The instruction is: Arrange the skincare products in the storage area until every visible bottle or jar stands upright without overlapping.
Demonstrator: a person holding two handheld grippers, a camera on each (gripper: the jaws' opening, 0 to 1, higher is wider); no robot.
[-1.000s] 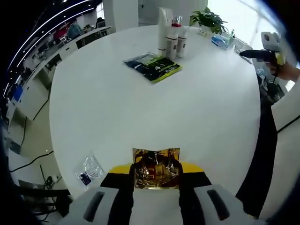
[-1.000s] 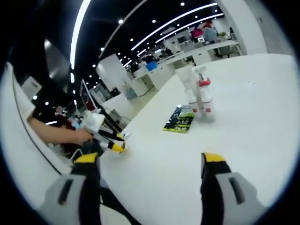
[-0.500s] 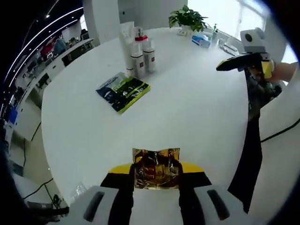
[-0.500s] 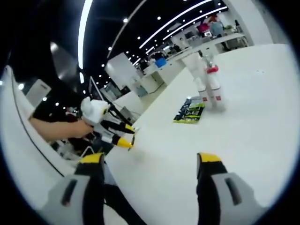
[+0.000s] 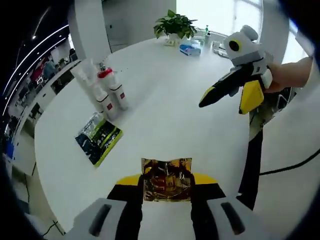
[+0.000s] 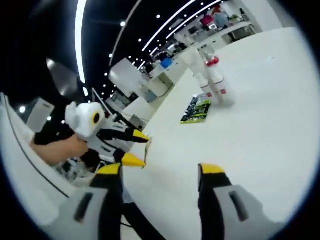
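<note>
Skincare bottles (image 5: pixel 102 92), seemingly three, upright beside one packet (image 5: pixel 98 140); left gripper (image 5: pixel 166 182) clamping gold sachet (image 5: pixel 166 179), right gripper (image 6: pixel 160 172) apart.

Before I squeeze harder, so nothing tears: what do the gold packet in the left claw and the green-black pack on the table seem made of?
Crinkled gold packet: likely metallic foil; creased, mirror-like glints. Flat green-black pack: probably glossy printed plastic film.

Left gripper (image 5: pixel 166 187): pale grey moulded body, black jaws, yellow tips. Right gripper (image 6: pixel 160 172): same build, grey shells with dark slots, black jaws capped yellow; at 2 o'clock in left gripper view, white rounded housing, black-yellow jaws. Person's hand (image 6: pixel 60 150) at 9 o'clock, dark sleeve.
</note>
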